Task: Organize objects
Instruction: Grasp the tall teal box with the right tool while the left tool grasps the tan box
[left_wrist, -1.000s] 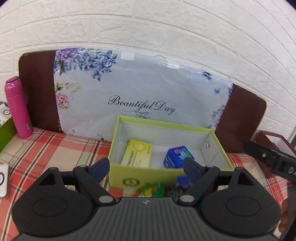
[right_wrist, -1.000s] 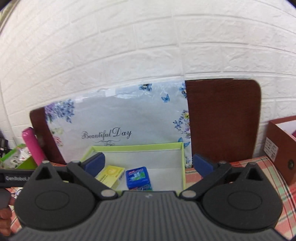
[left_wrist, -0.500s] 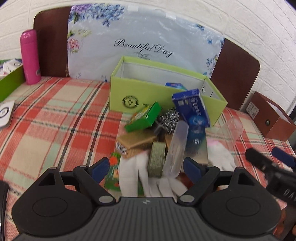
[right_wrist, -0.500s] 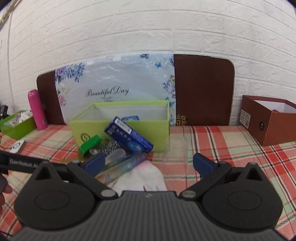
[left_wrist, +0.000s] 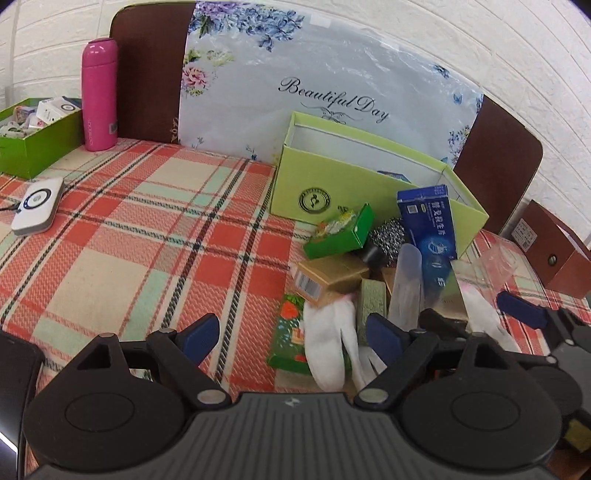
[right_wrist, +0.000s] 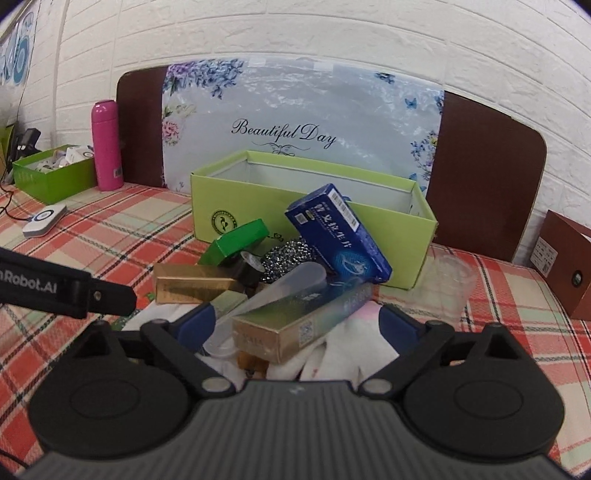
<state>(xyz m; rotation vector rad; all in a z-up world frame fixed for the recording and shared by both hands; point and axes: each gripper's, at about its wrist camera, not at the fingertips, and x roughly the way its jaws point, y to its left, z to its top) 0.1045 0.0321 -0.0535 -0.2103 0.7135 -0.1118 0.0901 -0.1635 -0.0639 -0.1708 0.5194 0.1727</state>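
Grippers: two. The left gripper (left_wrist: 291, 332) has its jaws spread wide over the plaid tablecloth (left_wrist: 129, 229), holding nothing; the right gripper (right_wrist: 297, 325) is likewise wide, straddling the near edge of the pile without clamping anything.
Storage box: one light-green open box (right_wrist: 258, 210) behind the pile, in front of the "Beautiful Day" floral board (right_wrist: 295, 122).
Pile, just in front of the box: one blue carton (right_wrist: 338, 234) tilted against the box wall; one green box (right_wrist: 240, 240); one steel scouring ball (right_wrist: 286, 254); one long gold carton (right_wrist: 192, 288); one gold-and-blue carton (right_wrist: 295, 321) nearest the right jaws; one clear plastic tube (right_wrist: 291, 284); white gloves (left_wrist: 328, 339), count unclear.
Elsewhere: one pink bottle (left_wrist: 99, 92); one dark-green tray (left_wrist: 37, 136) of small items; one white device (left_wrist: 37, 205); one brown box (left_wrist: 557, 254).
Hidden: the box's contents, apart from a blue corner; the bottom of the pile; a faint clear plastic cup (right_wrist: 452, 273).
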